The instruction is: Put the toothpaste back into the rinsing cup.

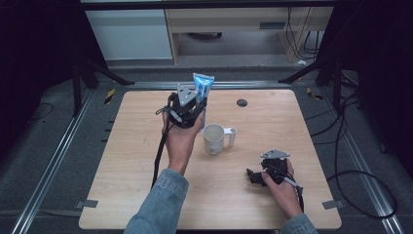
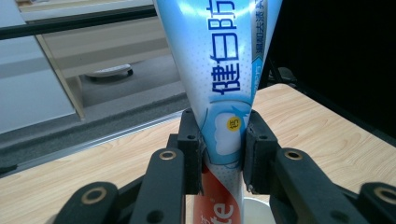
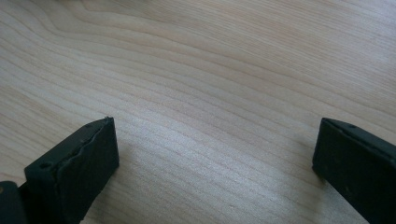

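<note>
Wood-grain surface (image 1: 272, 122): pale laminate with fine running grain, rounded corners, one small dark round grommet near the far edge; it carries the mug, and the right hand rests low on it.
Step in hand: the toothpaste tube is lifted and held upright just behind and above the mug; my judgement is that it is being brought to stand in the mug, cap end down.
Next move: it likely calls for shifting the tube over the mug mouth, lowering it straight so the cap end clears the rim, then parting the jaws; the soft tube may tilt against the wall once released.
Left hand-held gripper (image 2: 223, 154): black hard plastic with brass-coloured pivot pins, its jaws clamped on the tube's lower body; in the high view it is raised off the surface.
Right hand-held gripper (image 3: 215, 154): jaws spread wide with nothing between them, hovering near bare wood at the near right, well apart from the mug.
Toothpaste tube (image 2: 219, 70): glossy, flexible film, blue and white with a red band low down, flat and wide at the crimped top, narrowing toward the jaws.
Mug (image 1: 214, 138): off-white, smooth, cylindrical, open mouth up, handle pointing right, mid-surface.
</note>
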The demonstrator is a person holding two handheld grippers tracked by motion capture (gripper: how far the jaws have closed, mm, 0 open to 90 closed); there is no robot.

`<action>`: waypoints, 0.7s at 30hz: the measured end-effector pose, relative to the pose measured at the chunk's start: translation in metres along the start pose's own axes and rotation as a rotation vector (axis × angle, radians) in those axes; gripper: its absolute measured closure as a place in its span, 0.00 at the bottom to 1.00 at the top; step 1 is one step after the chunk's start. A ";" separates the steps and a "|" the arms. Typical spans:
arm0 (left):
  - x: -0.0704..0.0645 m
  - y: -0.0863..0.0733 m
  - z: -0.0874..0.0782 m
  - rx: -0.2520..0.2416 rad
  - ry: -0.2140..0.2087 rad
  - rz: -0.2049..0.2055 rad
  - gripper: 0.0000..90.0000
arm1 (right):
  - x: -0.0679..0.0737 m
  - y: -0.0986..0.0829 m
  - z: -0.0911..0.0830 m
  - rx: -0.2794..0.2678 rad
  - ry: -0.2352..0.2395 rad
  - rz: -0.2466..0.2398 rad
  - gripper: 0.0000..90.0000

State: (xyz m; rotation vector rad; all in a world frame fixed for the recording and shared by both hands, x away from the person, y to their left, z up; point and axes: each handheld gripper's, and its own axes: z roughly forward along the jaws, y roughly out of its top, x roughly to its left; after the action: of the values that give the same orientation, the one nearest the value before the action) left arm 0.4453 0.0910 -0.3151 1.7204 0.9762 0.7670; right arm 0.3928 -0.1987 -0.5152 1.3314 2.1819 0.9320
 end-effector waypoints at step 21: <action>-0.016 0.001 0.009 -0.032 -0.031 0.013 0.80 | 0.000 0.000 0.000 0.002 0.003 -0.003 0.01</action>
State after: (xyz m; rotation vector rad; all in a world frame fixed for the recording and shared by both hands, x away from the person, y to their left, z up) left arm 0.4461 0.0729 -0.3177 1.7072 0.9278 0.7581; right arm 0.3931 -0.1988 -0.5150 1.3281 2.1870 0.9321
